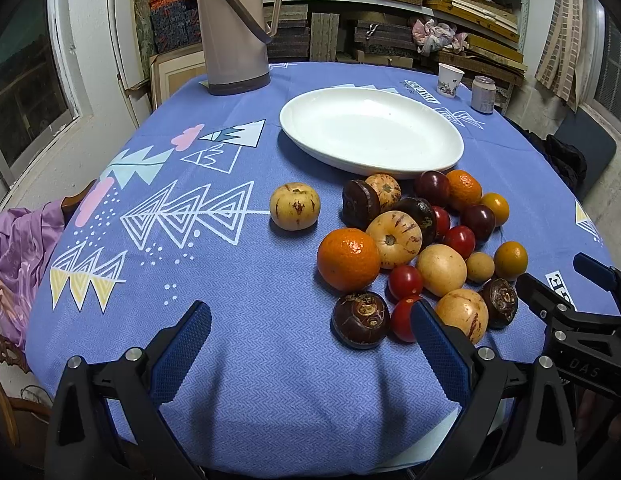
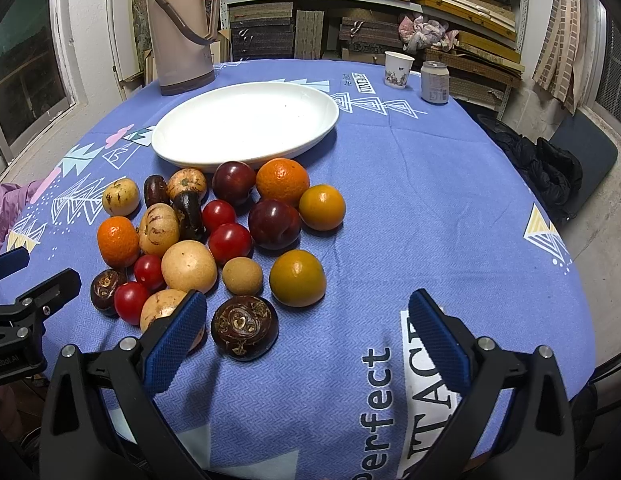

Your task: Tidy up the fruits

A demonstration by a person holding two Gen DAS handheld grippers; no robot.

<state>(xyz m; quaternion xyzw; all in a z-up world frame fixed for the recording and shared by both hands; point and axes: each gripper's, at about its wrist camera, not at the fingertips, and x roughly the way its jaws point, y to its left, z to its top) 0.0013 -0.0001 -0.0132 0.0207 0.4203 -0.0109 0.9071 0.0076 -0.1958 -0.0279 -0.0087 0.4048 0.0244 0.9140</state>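
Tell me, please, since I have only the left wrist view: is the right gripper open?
Observer: Yes, the right gripper is wide open and holds nothing.
Operator: Thank you. What lies between its fingers?
Observer: A dark chestnut sits just inside the left finger; beyond it there is only cloth.
Operator: Is anything printed on the cloth there?
Observer: Yes, the word "Perfect" runs between the fingers.
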